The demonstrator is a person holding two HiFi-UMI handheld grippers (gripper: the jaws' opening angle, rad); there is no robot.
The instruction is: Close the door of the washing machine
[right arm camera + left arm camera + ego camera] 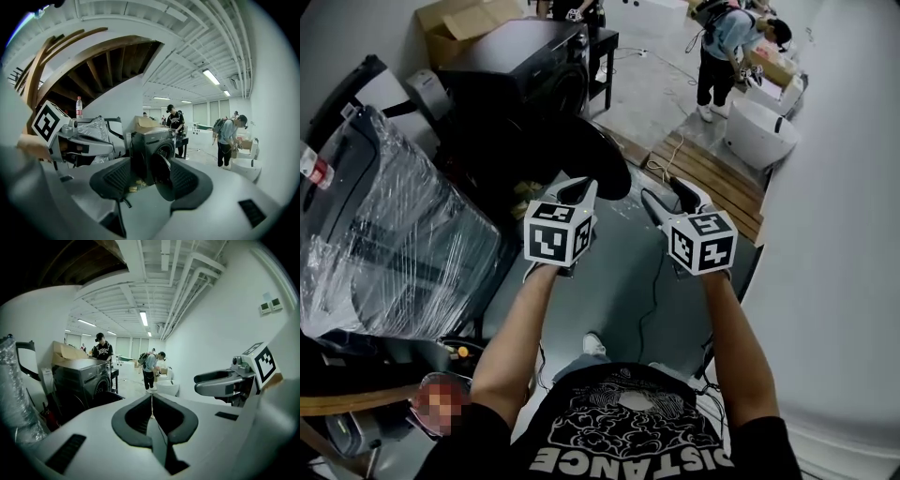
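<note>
Behind door (pixel 598 155), washing machine (pixel 520 58) front half-hidden.

A grey concrete floor (pixel 628 281) is bounded on the right by a plain white wall (pixel 839 281). A wooden pallet (pixel 717 183) is laid beside that wall. Fluorescent tube lights (pixel 143 318) and white pipes (pixel 190 287) are carried along the ceiling; brown wooden beams (pixel 35 79) are seen overhead.
</note>
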